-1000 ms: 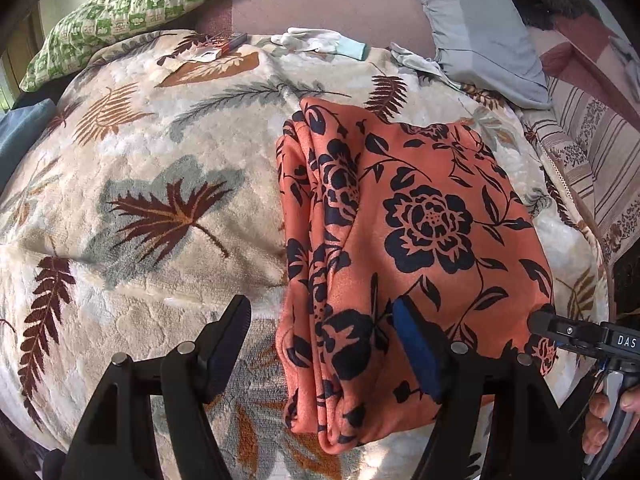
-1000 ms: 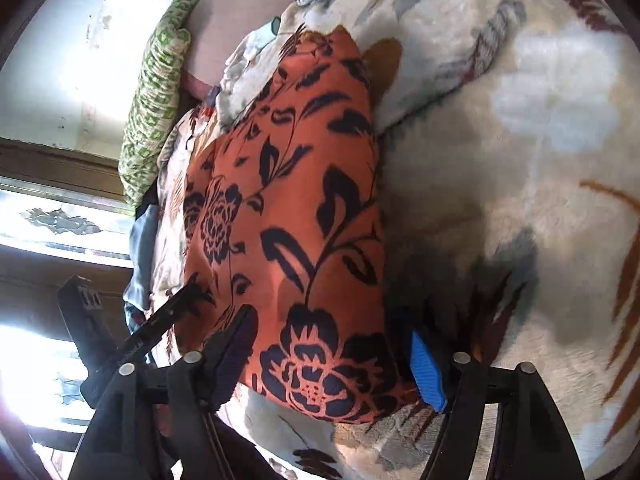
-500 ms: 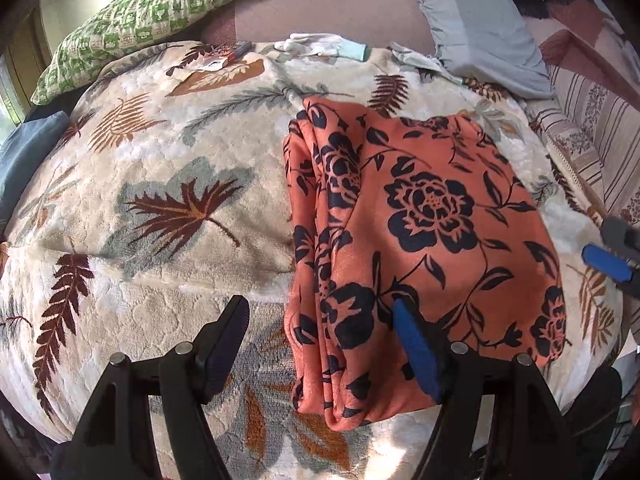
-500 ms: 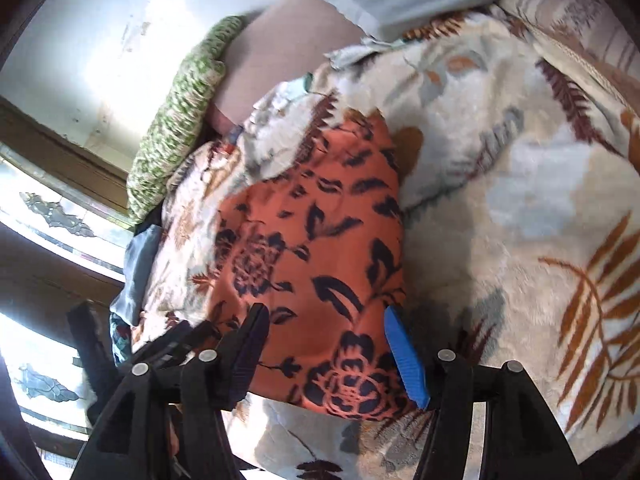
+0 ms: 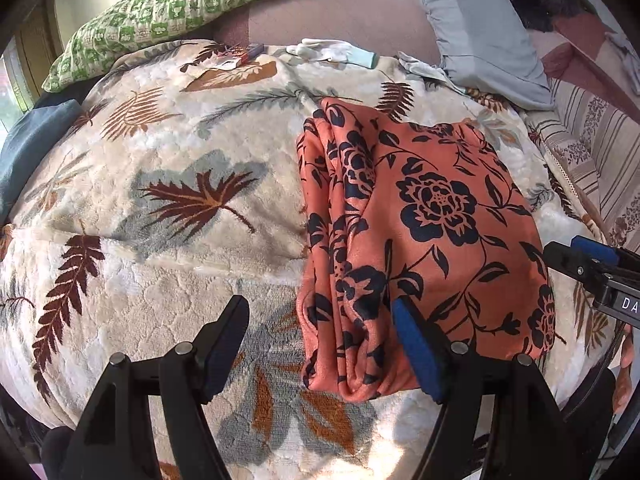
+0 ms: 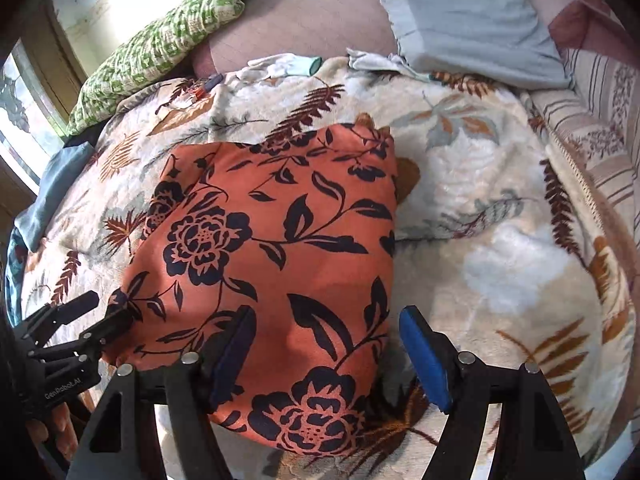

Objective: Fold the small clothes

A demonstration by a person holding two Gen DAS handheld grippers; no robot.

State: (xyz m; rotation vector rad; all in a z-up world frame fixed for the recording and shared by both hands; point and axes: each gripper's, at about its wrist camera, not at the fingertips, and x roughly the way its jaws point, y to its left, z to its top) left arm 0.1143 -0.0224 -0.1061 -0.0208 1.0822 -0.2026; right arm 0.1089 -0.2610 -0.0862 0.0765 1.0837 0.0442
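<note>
- Now we see the orange floral garment (image 5: 432, 216) lying folded on the leaf-print blanket (image 5: 160, 208), right of its middle, layered edges bunched along its left side.
- Our right gripper (image 6: 324, 344) has just been opening its jaws; they stand apart above the cloth's near right corner, pressing nothing.
- Our left gripper (image 5: 320, 340) hovers open over the near left edge.
- We judge a fold just released; next comes regripping the near edge to fold toward the far pillows (image 5: 176, 12).

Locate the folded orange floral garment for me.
The folded orange floral garment lies on the leaf-print blanket, right of centre in the left wrist view, below the grey pillow.
</note>
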